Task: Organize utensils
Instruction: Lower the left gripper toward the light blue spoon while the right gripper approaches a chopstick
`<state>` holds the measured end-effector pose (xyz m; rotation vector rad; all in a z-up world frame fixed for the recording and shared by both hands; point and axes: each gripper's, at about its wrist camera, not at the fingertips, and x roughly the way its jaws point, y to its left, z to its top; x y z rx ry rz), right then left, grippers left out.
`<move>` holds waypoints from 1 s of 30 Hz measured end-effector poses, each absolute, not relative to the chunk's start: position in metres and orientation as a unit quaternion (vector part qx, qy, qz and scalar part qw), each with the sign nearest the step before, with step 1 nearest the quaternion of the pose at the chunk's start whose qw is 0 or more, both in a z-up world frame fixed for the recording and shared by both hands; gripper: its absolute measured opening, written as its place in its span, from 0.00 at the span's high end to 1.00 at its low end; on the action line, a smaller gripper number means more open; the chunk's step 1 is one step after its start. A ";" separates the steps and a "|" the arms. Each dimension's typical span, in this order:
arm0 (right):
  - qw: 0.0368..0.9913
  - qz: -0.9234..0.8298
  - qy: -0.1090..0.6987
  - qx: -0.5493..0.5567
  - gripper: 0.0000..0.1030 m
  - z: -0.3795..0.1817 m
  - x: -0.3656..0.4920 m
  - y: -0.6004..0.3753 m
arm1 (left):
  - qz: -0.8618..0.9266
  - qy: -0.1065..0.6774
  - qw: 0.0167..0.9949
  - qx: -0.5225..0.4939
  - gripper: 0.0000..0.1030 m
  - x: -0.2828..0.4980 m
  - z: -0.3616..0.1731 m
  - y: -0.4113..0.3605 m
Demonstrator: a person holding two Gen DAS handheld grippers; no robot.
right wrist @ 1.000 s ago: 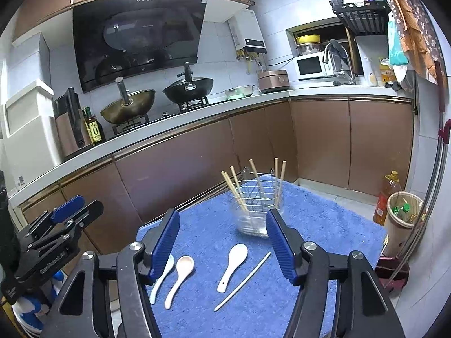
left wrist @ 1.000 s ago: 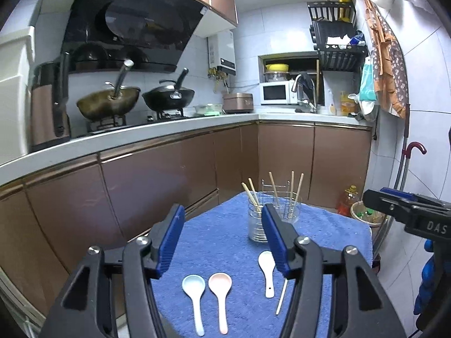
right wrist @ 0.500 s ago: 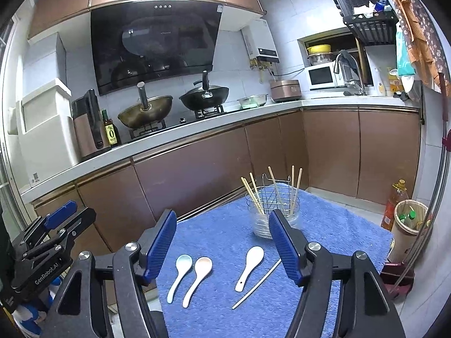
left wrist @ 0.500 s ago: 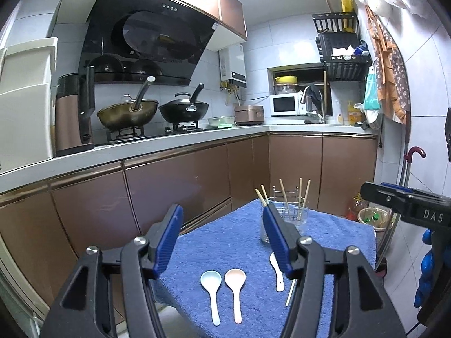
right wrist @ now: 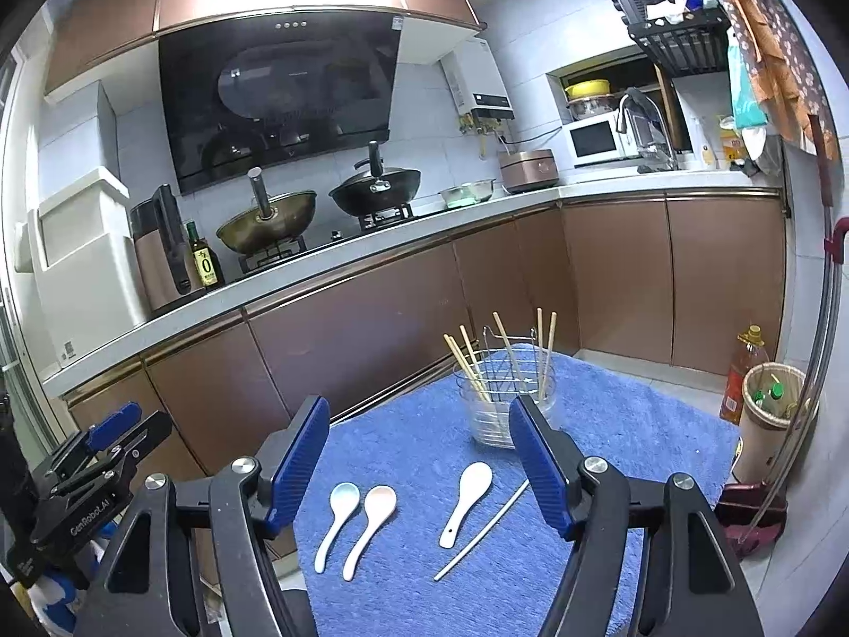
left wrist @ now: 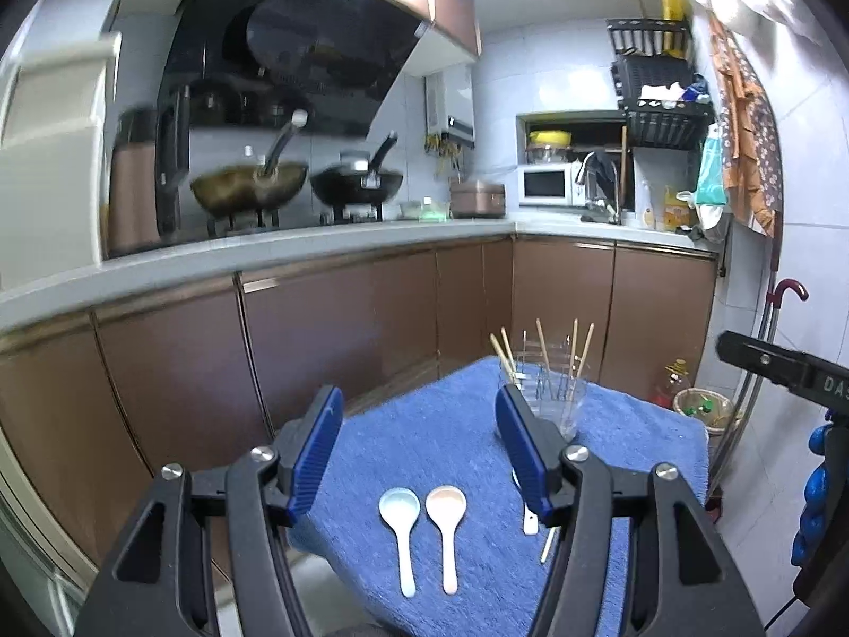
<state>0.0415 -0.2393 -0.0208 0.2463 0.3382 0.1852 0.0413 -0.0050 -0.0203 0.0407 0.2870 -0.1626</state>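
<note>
Both claws up front, bottom of frame, nothing in them. Left claw (left wrist: 419,443): jaws apart, empty, held over the near edge of the blue towel (left wrist: 440,440). Right claw (right wrist: 419,456): jaws opening, nothing between them; the last step is small. The left claw also shows at lower left of the right wrist view (right wrist: 114,438), and the right claw's black body at right edge of the left wrist view. Spoons lie flat on the towel, bowls toward the far side: light-blue spoon (right wrist: 335,523) and pink spoon (right wrist: 371,528) just beside each other at lower centre, handles pointing to lower left. White spoon (right wrist: 467,501) sits apart to their right, with a single loose chopstick (right wrist: 483,531) lying just beside it on the right, diagonal. In the left wrist view the white spoon and loose chopstick are mostly hidden behind the right finger. Further back, upper right of the towel: clear holder with wire rack (right wrist: 504,398), upright, several chopsticks (right wrist: 469,366) standing in it, leaning outward. Behind that, brown kitchen cabinets (right wrist: 371,339), and two woks (right wrist: 270,220) on the stove.
</note>
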 end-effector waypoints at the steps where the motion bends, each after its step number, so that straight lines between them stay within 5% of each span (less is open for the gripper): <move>1: 0.973 0.091 0.171 0.124 0.34 -0.023 0.043 -0.241 | -0.088 0.156 0.984 0.009 0.44 0.048 -0.023 0.001; 19: 0.936 0.078 0.298 0.167 0.34 -0.104 0.118 -0.282 | -0.154 0.431 0.878 -0.143 0.46 0.221 -0.170 0.066; 30: 0.903 0.071 0.376 0.193 0.37 -0.159 0.158 -0.301 | -0.162 0.488 0.840 -0.174 0.71 0.283 -0.227 0.068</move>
